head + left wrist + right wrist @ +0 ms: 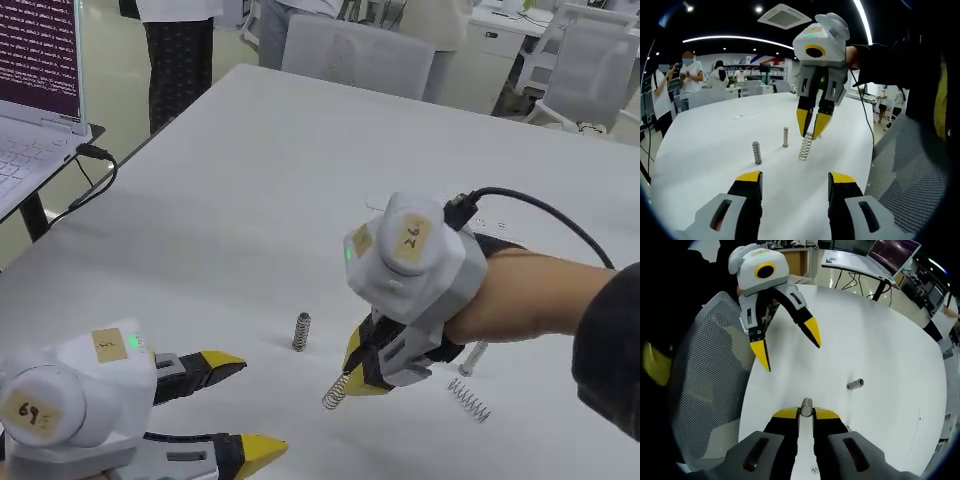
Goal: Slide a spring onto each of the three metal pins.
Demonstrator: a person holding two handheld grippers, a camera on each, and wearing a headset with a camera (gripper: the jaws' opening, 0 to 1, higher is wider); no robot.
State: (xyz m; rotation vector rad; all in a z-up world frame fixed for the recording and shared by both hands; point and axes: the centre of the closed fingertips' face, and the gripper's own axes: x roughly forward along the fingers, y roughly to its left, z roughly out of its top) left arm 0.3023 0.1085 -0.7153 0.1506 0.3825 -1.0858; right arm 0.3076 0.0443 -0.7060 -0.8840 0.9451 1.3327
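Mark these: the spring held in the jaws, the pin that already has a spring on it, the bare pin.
Held spring (805, 146): left gripper view, middle coils of the hanging part.
Pin with spring (756, 152): left gripper view, middle of the coils.
Bare pin (785, 137): left gripper view, mid-shaft.

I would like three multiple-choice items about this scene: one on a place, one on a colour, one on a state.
1. In the left gripper view, the pin carrying a spring stands on which side of the bare pin?
A) left
B) right
C) on top of it

2. What colour are the jaw tips?
A) red
B) yellow
C) blue

3. The left gripper is:
A) shut on a spring
B) shut on a pin
C) open

Answers:
1 A, it appears left of the bare pin.
2 B, the tips are yellow in every view.
3 C, its jaws stand apart with nothing between them.
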